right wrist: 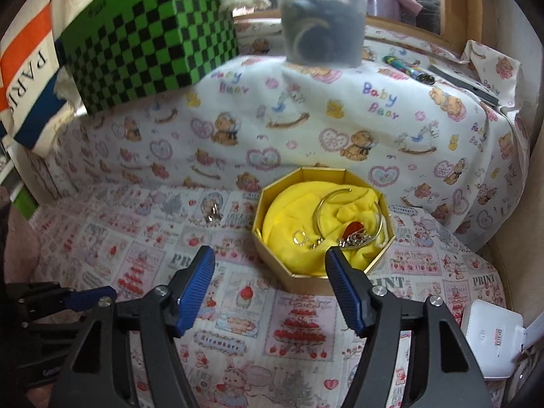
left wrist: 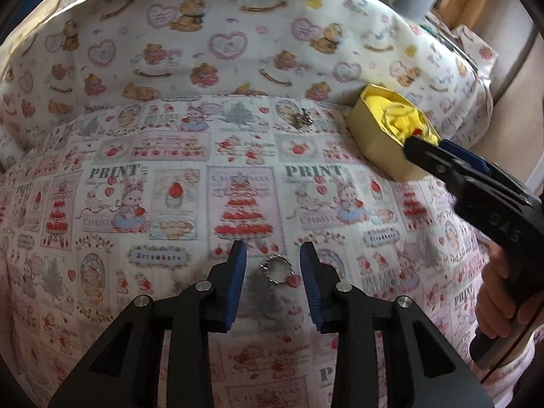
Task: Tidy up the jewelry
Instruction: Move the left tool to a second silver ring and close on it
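A small silver ring (left wrist: 277,269) with a beaded rim lies on the printed cloth between the blue pads of my left gripper (left wrist: 273,250), which is open around it without touching. A gold octagonal box (right wrist: 321,226) lined with yellow cloth holds a bangle (right wrist: 340,204), a red-stoned piece and several small silver pieces. My right gripper (right wrist: 270,255) is open and empty just in front of the box. In the left wrist view the right gripper (left wrist: 413,142) reaches over the box (left wrist: 374,132). A silver charm cluster (left wrist: 302,119) lies loose on the cloth left of the box, also seen as charm cluster (right wrist: 214,214).
A raised ledge under a bear-print cloth (right wrist: 306,129) backs the work area. On it stand a green checkered box (right wrist: 142,37) and a grey lidded tub (right wrist: 323,23). A white device (right wrist: 493,336) lies at the right. A hand (left wrist: 499,292) grips the right tool.
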Motion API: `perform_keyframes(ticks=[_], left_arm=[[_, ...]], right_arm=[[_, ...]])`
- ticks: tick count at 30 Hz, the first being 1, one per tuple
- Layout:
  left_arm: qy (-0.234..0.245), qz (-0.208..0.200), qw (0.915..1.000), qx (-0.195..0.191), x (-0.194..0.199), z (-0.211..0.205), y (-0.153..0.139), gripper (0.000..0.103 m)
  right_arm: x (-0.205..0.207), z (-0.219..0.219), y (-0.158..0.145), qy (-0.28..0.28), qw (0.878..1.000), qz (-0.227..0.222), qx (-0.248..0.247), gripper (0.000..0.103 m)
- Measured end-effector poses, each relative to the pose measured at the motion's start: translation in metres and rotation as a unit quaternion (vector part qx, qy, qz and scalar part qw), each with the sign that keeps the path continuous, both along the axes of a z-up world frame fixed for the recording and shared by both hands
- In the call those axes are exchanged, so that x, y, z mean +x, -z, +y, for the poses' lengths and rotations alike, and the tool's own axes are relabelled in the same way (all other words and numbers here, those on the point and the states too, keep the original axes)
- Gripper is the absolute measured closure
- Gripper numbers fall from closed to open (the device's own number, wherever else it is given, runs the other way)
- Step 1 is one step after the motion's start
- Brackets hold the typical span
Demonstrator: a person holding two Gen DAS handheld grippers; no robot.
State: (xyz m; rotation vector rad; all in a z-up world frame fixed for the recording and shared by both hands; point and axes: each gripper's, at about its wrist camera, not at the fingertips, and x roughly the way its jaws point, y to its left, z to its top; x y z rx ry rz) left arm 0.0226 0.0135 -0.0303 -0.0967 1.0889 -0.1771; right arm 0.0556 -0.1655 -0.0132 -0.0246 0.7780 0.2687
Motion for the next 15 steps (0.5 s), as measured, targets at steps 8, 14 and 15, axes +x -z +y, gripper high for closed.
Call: perform_keyframes(ticks=[8, 14, 15], left_arm=[[0.008, 0.003, 0.9990, 0.045, 0.003, -0.013, 0.008, 0.083], [0.007, -0.006, 0.9985, 0.054, 0.001, -0.019, 0.008, 0.084], [0.005, -0.009, 0.9985, 0.053, 0.001, -0.018, 0.008, 0.084]], right_arm=[[0.006, -0.003, 0.008, 0.013, 1.000, 0.024, -0.006, 0.038], [0.005, -0.004, 0.006, 0.013, 1.000, 0.025, -0.003, 0.038], [0.005, -0.004, 0.006, 0.013, 1.000, 0.025, -0.003, 0.038]])
